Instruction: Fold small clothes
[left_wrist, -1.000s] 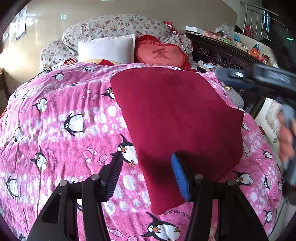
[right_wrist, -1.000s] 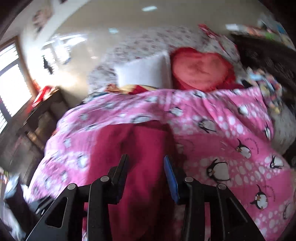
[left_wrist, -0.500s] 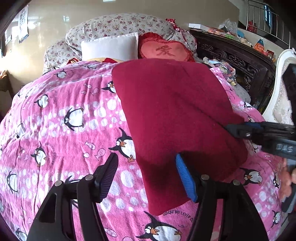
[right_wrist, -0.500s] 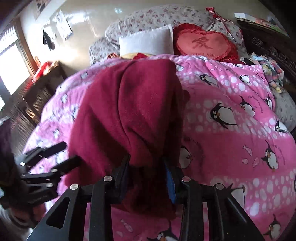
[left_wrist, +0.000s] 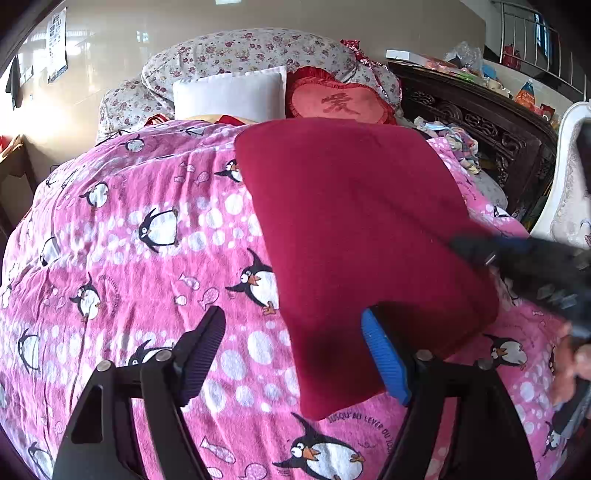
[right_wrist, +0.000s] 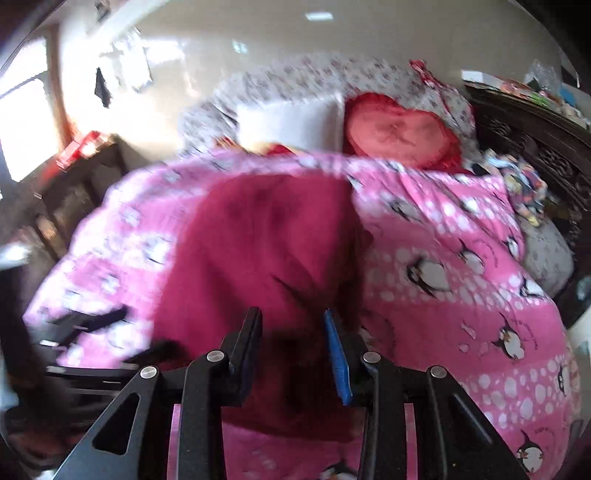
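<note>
A dark red folded garment (left_wrist: 354, 236) lies flat on the pink penguin bedspread (left_wrist: 140, 266). My left gripper (left_wrist: 293, 354) is open and empty, hovering over the garment's near left corner. In the right wrist view the garment (right_wrist: 266, 251) is blurred by motion. My right gripper (right_wrist: 291, 347) stands open just above the garment's near edge, with nothing clearly between its fingers. The right gripper also shows blurred at the right edge of the left wrist view (left_wrist: 517, 258), at the garment's right edge.
A white pillow (left_wrist: 229, 92), a red heart cushion (left_wrist: 340, 103) and a floral pillow (left_wrist: 251, 51) lie at the bed's head. A dark carved wooden cabinet (left_wrist: 480, 114) with clutter stands to the right. A dark side table (right_wrist: 74, 184) stands to the left.
My right gripper was shut on the garment's near edge half a second ago; now its jaws are open and it pulls back. The garment lies flatter. The left gripper barely moved.
</note>
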